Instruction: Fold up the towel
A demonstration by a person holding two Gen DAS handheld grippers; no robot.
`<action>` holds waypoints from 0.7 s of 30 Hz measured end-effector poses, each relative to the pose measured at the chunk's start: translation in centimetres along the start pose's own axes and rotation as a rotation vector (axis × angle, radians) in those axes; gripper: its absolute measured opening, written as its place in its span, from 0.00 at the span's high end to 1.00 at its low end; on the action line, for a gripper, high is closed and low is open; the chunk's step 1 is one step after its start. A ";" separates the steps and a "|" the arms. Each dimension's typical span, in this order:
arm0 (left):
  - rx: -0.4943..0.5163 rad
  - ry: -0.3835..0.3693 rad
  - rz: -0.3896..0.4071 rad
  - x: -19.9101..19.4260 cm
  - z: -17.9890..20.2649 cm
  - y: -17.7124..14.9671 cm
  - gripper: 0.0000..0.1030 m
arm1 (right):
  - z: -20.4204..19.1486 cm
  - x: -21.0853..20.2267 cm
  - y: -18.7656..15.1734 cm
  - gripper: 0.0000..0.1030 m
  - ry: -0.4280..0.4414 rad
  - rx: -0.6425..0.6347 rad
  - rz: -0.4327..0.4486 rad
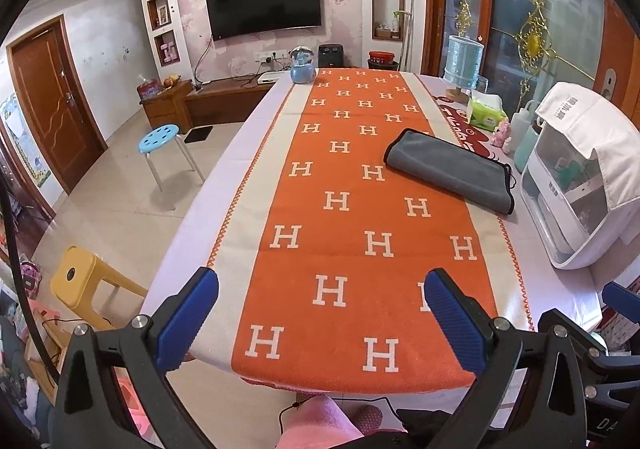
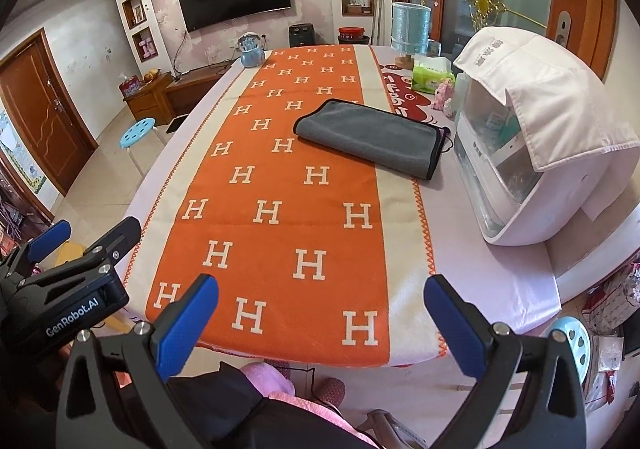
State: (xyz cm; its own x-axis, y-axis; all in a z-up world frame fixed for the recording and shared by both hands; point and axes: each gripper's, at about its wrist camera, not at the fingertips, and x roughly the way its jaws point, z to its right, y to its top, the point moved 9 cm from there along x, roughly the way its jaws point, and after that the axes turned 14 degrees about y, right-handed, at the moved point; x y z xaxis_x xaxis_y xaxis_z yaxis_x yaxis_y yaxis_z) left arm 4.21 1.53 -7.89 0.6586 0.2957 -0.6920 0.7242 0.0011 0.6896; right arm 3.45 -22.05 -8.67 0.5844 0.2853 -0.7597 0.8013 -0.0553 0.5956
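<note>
A grey towel with black trim lies folded flat on the right side of the orange H-patterned runner. It also shows in the right wrist view. My left gripper is open and empty, held over the near end of the table, well short of the towel. My right gripper is open and empty too, above the near table edge. The left gripper's body shows at the left of the right wrist view.
A white domed appliance with a cloth cover stands at the table's right edge, close to the towel. A tissue pack, a blue canister and a blue globe stand at the far end. Stools stand on the floor at left.
</note>
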 end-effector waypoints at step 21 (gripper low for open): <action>0.030 0.009 0.027 -0.9 1.4 0.5 0.01 | 0.6 0.1 -0.5 0.00 0.015 0.018 -0.006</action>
State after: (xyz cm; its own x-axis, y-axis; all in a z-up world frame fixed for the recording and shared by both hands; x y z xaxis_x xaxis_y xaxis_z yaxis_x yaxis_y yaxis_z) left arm 4.23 -0.04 -7.22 0.6761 0.3037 -0.6713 0.7121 -0.0356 0.7011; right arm 3.16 -22.54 -9.18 0.5775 0.3003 -0.7591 0.8071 -0.0704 0.5861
